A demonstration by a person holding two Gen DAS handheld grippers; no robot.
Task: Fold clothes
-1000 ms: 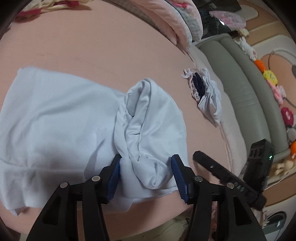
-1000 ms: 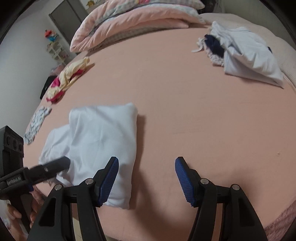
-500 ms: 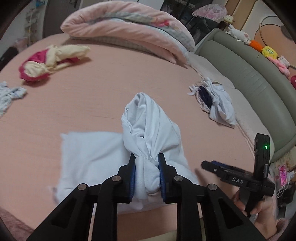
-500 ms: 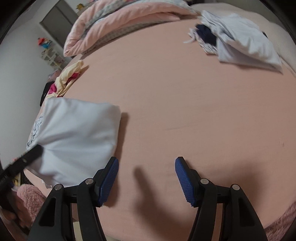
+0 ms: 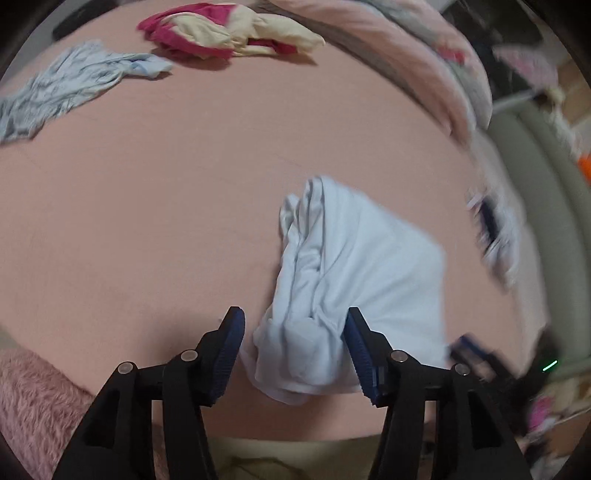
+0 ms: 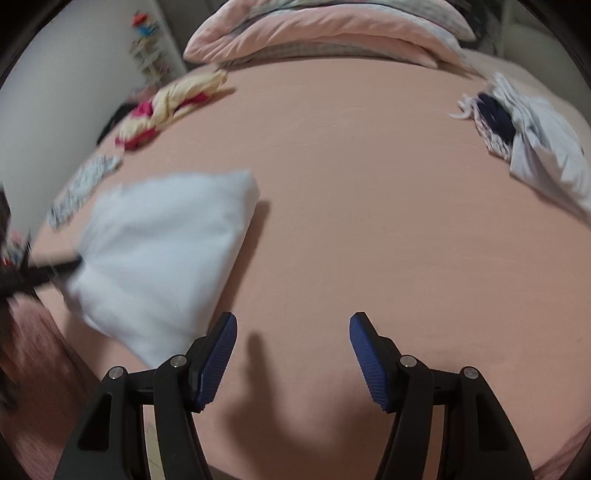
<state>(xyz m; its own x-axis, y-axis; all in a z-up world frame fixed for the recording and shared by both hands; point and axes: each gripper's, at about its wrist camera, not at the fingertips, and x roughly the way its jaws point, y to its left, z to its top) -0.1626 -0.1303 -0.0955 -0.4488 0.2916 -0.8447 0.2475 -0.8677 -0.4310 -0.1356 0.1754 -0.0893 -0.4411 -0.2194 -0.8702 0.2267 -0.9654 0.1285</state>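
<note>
white garment [image 5: 354, 273] folded on pink bed [image 5: 147, 221], left gripper [image 5: 295, 354] jaws just opening around it, right gripper [image 6: 293, 360] open

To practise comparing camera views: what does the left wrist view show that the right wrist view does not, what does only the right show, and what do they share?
Only the left wrist view shows the bunched, layered edge of the white garment between the left gripper's blue pads; its jaws have just been opening, the left pad stands clear of the cloth, and contact at the right pad is unclear. Only the right wrist view shows the right gripper open over bare pink sheet, and a white wall. Both show the white garment, the red and yellow garment, the patterned cloth, the pink quilt and the far pile.
</note>
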